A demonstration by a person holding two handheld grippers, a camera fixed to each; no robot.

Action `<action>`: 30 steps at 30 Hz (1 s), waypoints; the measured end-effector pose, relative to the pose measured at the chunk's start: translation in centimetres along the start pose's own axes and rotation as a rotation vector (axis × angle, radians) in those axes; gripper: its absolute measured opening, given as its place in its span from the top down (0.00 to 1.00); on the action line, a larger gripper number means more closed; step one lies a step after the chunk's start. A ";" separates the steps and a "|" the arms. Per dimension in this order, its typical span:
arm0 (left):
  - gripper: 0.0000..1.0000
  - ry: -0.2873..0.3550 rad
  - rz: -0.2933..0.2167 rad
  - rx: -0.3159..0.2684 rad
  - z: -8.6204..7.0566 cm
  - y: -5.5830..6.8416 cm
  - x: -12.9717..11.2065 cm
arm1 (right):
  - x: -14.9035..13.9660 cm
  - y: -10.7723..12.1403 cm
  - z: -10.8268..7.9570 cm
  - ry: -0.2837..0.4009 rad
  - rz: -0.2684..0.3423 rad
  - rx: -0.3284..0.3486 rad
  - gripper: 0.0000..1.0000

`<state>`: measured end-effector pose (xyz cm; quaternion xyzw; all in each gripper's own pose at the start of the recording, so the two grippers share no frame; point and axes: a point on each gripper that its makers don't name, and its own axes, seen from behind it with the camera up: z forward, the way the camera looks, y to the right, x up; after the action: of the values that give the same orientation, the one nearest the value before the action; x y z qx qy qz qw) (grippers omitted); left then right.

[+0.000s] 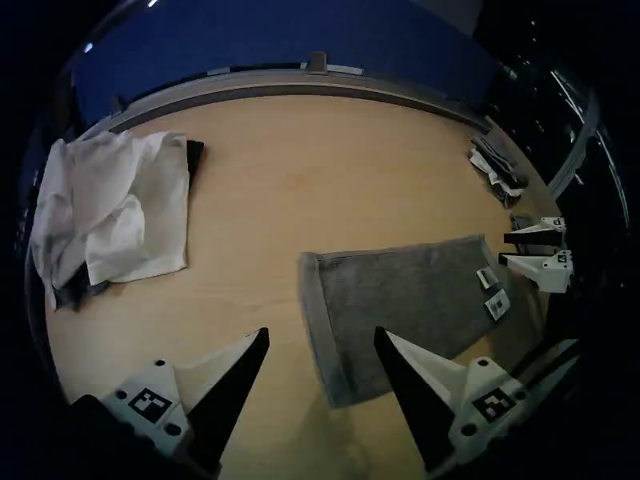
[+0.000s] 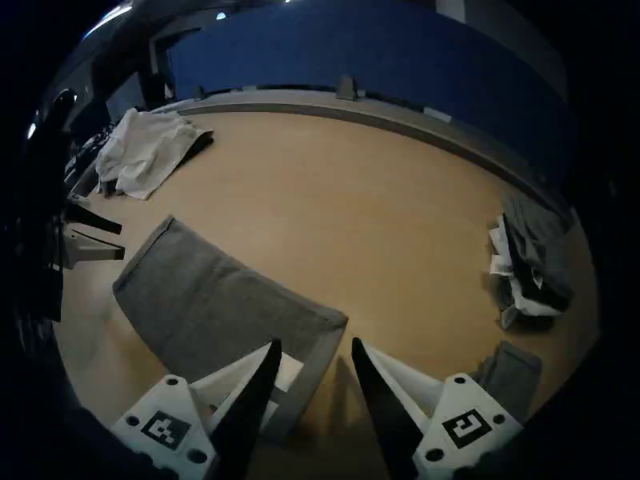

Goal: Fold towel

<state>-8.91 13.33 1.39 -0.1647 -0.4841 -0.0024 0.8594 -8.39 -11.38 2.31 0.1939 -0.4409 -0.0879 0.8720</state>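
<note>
Two corners of the towel's near edge look like the ones to catch, one per gripper. To fold cleanly, each should pinch only the hem, lift low, and carry the edge evenly across so the sides line up. The towel [image 1: 408, 296] is grey and lies flat on the table [image 1: 280, 184]. The left gripper [image 1: 320, 332] hovers low, pointing forward over the table with its fingers spread wide and nothing held. The towel's banded hem runs just ahead of it and passes under its right finger, and the cloth stretches away to its right. The right gripper [image 2: 315, 342] tips down over the opposite end with its fingers parted more narrowly. A hemmed corner sits directly below the gap, and I judge it not yet pinched. A heap of white cloth [image 1: 112, 208] lies well ahead on the left gripper's left. A pile of dark cloths [image 2: 528, 264] sits off to the right gripper's right. Both are well apart from the towel and should be left alone.
</note>
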 end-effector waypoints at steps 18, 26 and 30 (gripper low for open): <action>0.02 0.013 -0.047 -0.033 -2.0 0.6 -2.5 | -2.2 -0.7 -1.7 -0.006 -0.003 0.011 0.22; 0.02 0.027 -0.060 -0.044 -3.7 1.5 -4.6 | -3.9 -2.3 -3.4 -0.005 -0.011 0.032 0.22; 0.02 0.029 -0.071 -0.044 -4.7 1.8 -6.1 | -4.9 -2.8 -4.0 -0.012 -0.020 0.034 0.23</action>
<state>-7.98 12.77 -6.39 -0.1664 -0.4771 -0.0460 0.8617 -8.09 -11.29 -4.60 0.2126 -0.4456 -0.0900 0.8649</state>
